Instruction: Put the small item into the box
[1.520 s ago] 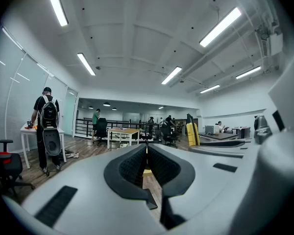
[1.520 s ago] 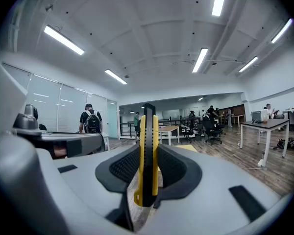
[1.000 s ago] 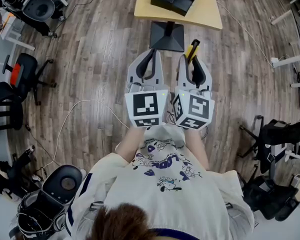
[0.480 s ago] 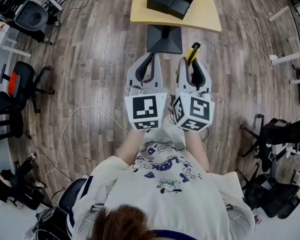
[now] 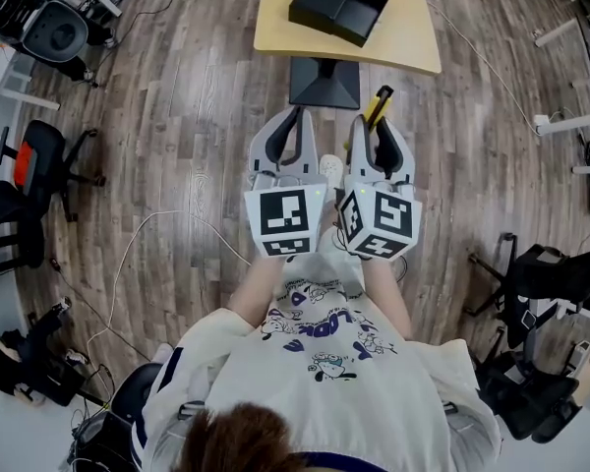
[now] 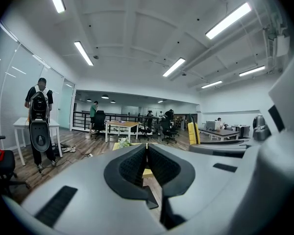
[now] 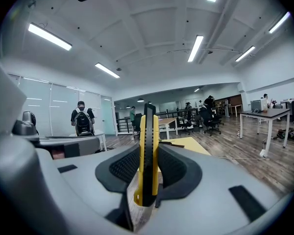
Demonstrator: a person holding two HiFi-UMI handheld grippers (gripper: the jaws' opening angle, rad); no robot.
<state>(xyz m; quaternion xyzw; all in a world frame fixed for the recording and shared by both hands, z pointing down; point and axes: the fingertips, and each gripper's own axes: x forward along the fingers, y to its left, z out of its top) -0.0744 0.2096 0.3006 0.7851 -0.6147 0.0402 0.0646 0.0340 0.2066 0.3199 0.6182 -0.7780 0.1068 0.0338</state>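
A yellow and black utility knife [image 5: 377, 105] [image 7: 148, 155] stands clamped between the jaws of my right gripper [image 5: 379, 129] [image 7: 148, 168], its tip poking forward past them. My left gripper [image 5: 289, 129] [image 6: 147, 161] is held beside it, jaws pressed together with nothing between them. An open black box [image 5: 339, 5] with its lid alongside lies on the small wooden table [image 5: 413, 37] ahead of both grippers. Both grippers hover over the floor, short of the table.
The table's black base [image 5: 324, 82] stands on the wood floor just in front of the grippers. Office chairs [image 5: 34, 160] and gear [image 5: 49, 28] are at the left, more chairs [image 5: 541, 264] at the right. A white cable [image 5: 138, 234] runs across the floor. People [image 6: 38, 121] stand far off.
The table and box have shifted slightly in the head view as the person moves forward. Both grippers keep their pose, the knife still held in the right one.
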